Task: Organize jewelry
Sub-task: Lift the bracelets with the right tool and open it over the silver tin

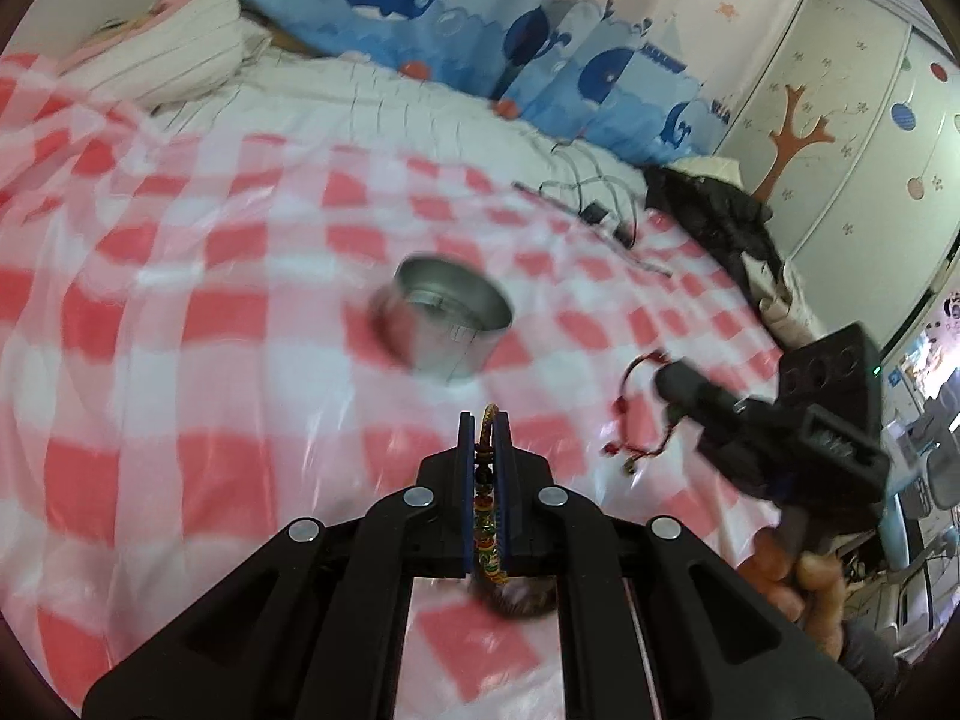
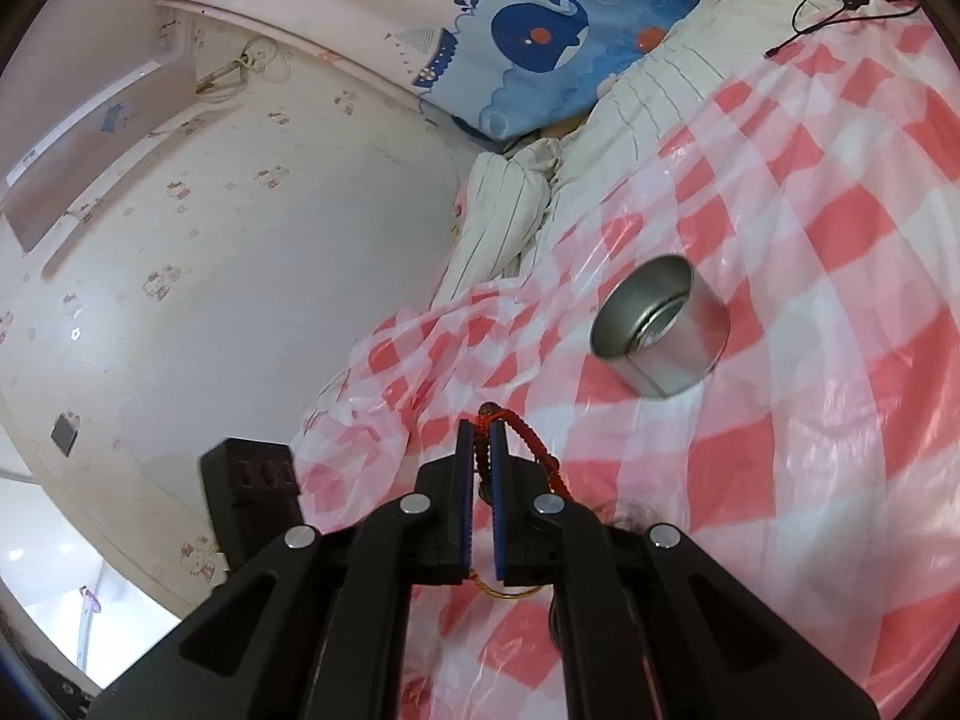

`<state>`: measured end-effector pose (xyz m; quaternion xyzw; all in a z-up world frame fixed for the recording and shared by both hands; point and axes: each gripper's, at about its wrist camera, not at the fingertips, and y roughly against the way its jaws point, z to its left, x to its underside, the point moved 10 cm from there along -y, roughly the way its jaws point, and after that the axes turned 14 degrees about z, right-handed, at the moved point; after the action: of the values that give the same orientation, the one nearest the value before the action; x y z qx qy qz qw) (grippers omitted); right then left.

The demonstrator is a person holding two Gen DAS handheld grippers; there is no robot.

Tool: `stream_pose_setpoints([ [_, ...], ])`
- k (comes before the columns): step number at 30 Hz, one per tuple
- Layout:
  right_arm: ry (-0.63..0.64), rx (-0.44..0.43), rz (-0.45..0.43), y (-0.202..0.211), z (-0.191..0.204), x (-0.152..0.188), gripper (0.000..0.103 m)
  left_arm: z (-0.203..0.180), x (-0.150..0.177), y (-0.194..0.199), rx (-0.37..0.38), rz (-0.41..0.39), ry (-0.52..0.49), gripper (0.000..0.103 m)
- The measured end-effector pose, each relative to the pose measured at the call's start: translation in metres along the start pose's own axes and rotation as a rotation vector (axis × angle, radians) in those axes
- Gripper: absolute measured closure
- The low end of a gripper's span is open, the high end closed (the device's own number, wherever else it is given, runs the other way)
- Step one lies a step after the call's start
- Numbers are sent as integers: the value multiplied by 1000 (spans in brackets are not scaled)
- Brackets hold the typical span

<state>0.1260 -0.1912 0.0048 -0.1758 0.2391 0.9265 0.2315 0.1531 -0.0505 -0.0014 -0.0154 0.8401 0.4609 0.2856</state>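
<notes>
Clamped between the closed jaws of the left gripper, a multicoloured beaded bracelet hangs above a red-and-white checked plastic sheet spread over a bed. Just beyond stands an open round metal tin. To its right, the right gripper, held in a person's hand, pinches a red braided cord bracelet.

the metal tin is showing motion-blurred; the beaded bracelet is lying mostly hidden between pads; the red cord bracelet is disappearing behind finger housings at lower centre.
</notes>
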Motion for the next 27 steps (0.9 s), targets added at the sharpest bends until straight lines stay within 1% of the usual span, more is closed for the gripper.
stream_pose_setpoints([
  [4, 7, 31, -6, -6, -10, -34, 97, -12, -46, -4, 7, -40, -21, 98],
  [5, 11, 40, -6, -7, -13, -40, 97, -14, -62, -10, 9, -48, -20, 98],
  [9, 29, 68, -1, -22, -21, -67, 97, -12, -102, -32, 31, -80, -5, 98],
  [10, 41, 80, 4, -29, -22, -74, 97, -9, -110, -41, 32, -82, 3, 98],
  [12, 66, 109, 16, -45, -24, -88, 97, 2, -119, -71, 6, -37, 22, 98],
  [13, 77, 126, 22, -52, -26, -93, 97, 10, -120, -87, -10, 5, 29, 97],
  [14, 88, 145, 29, -58, -28, -97, 97, 21, -116, -104, -54, 60, 38, 97],
  [15, 106, 188, 46, -70, -33, -101, 97, 31, -114, -110, -100, 78, 45, 96],
  [16, 117, 229, 66, -78, -38, -102, 97, 37, -111, -110, -117, 82, 49, 94],
  [17, 124, 284, 99, -89, -45, -100, 97, 44, -107, -106, -124, 78, 60, 86],
  [18, 123, 358, 149, -100, -58, -97, 96, 50, -103, -98, -140, 66, 70, 80],
  [19, 119, 404, 175, -107, -68, -93, 91, 56, -100, -89, -164, 53, 78, 71],
  [20, 116, 417, 178, -107, -71, -88, 76, 60, -97, -81, -175, 46, 83, 69],
  [22, 118, 418, 152, -95, -68, -83, 59, 60, -88, -61, -173, 22, 91, 66],
  [23, 121, 410, 139, -86, -63, -80, 59, 60, -83, -53, -172, 15, 89, 62],
  [25, 123, 409, 115, -62, -52, -71, 59, 55, -66, -38, -171, 9, 78, 59],
  [27, 121, 414, 102, -38, -44, -55, 57, 48, -39, -25, -153, 18, 67, 58],
])
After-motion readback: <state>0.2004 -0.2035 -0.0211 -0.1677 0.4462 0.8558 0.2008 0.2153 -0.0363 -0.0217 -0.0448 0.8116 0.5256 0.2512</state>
